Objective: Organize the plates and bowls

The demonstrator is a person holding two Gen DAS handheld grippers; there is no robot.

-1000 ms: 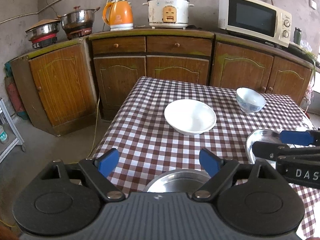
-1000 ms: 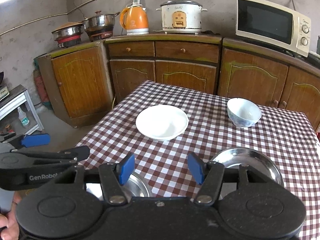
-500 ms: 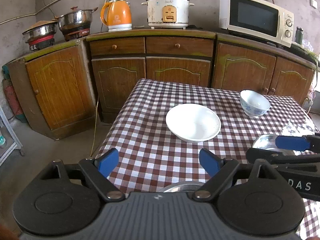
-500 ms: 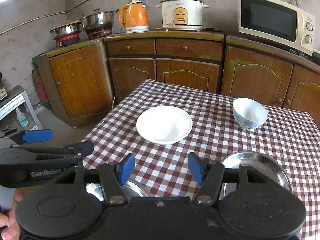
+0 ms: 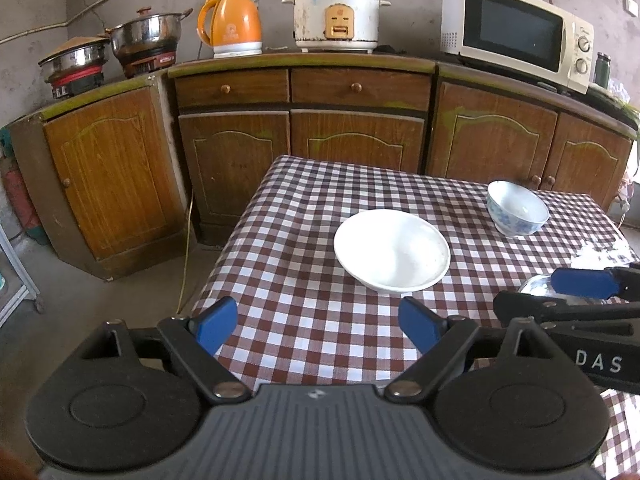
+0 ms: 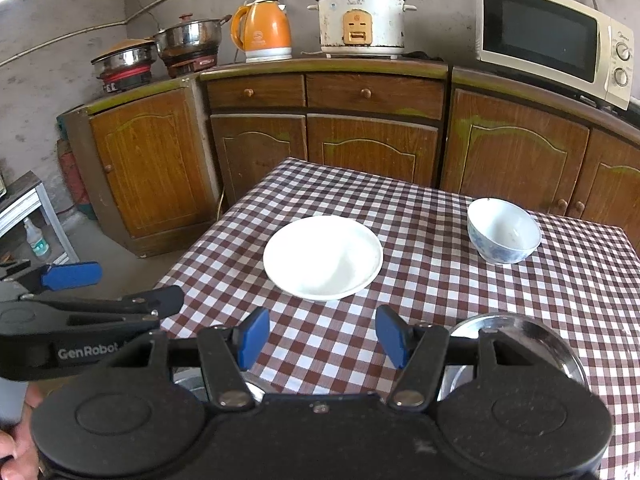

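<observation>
Left claw (image 5: pixel 318 324) hovering with jaws spread, nothing between, right claw (image 6: pixel 322 338) likewise gaping and empty, white plate (image 6: pixel 323 257) sitting mid-counter (image 6: pixel 420 280), patterned bowl (image 6: pixel 503 230) resting far right, steel dish (image 6: pixel 528 340) lying nearest, under right claw.

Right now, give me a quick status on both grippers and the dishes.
Left gripper open, empty. Right gripper open, empty. White plate, blue-patterned bowl and steel dish sit apart on the checked table. Nothing blocking.

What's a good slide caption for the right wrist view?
Open right gripper above checkered table, facing white plate, patterned bowl and steel plate.
</observation>
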